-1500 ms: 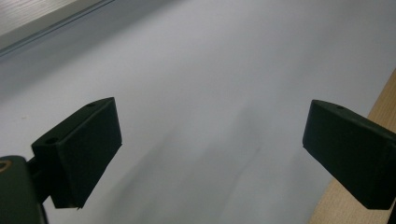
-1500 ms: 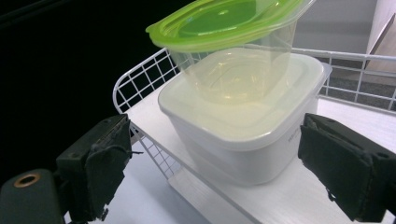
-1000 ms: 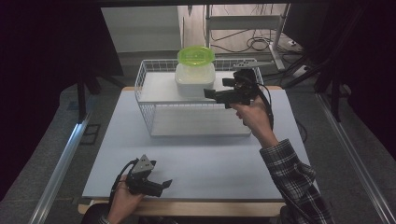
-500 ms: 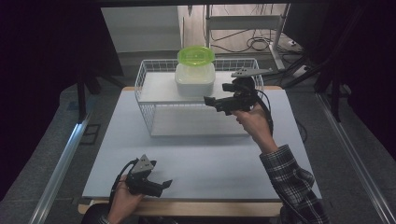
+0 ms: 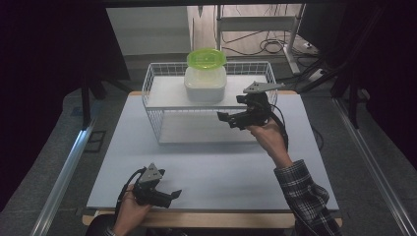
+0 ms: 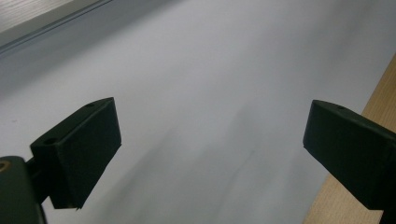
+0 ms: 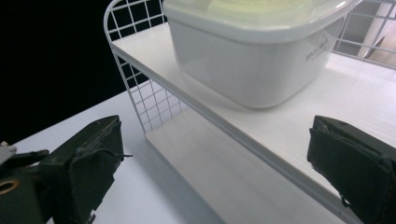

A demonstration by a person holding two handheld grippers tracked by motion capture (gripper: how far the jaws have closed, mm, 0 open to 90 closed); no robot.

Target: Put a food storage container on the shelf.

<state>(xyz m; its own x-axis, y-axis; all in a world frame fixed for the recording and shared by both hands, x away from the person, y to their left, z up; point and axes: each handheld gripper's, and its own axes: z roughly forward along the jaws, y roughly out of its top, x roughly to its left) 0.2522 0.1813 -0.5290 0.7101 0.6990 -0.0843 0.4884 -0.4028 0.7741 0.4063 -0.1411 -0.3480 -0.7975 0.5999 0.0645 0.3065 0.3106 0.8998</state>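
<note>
Up and left of the spread, empty right claw [image 5: 231,119], close by on the rack [image 5: 162,96]: tub [image 5: 205,84]; far off, left claw [image 5: 169,195], spread too.

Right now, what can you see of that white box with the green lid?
The white translucent plastic box is squarish with rounded corners and stands upright on the top shelf of the white wire rack. A round lime-green lid lies on its top. Small grey print marks one side. The open right gripper is near it, not touching.

place: lab | evidence: black curtains [image 5: 44,73]; floor cables [image 5: 268,45]; metal frame [image 5: 255,19]
</note>
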